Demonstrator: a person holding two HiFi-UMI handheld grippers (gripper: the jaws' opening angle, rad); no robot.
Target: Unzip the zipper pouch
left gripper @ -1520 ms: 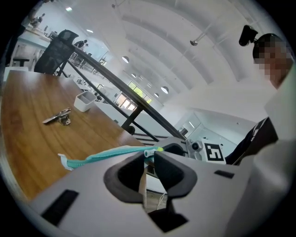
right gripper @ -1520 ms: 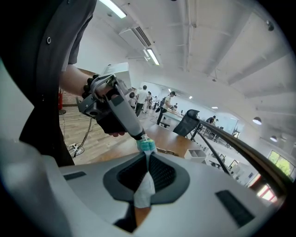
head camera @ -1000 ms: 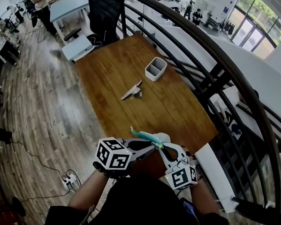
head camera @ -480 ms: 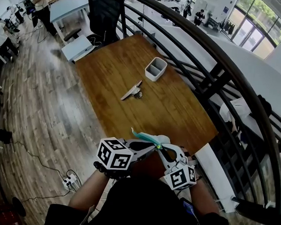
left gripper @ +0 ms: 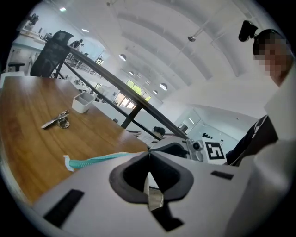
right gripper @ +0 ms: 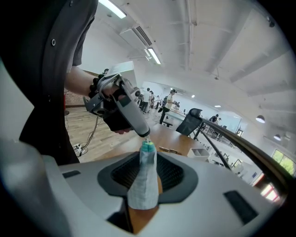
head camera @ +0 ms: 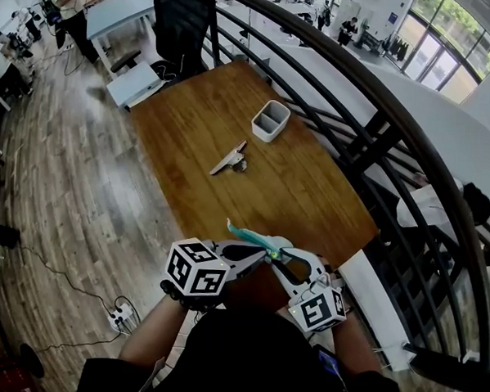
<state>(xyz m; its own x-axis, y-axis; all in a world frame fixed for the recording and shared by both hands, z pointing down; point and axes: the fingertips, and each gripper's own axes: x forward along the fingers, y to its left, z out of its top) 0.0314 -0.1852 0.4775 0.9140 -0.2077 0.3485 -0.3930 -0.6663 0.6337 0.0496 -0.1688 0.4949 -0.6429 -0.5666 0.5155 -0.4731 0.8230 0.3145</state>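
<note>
Jaws on the left gripper [head camera: 264,255] have just been closing and now pinch the zipper pouch [right gripper: 143,185] at its teal end, over the table's [head camera: 232,125] 6 o'clock edge. Those on the right gripper [head camera: 283,259] have just been opening and sit loose around the pouch. I think the grip is being changed before the zip gets pulled.

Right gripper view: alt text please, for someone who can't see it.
A grey zipper pouch stands upright between the right gripper's jaws, which have just been opening. The left gripper pinches its teal top; a wooden table lies behind.
</note>
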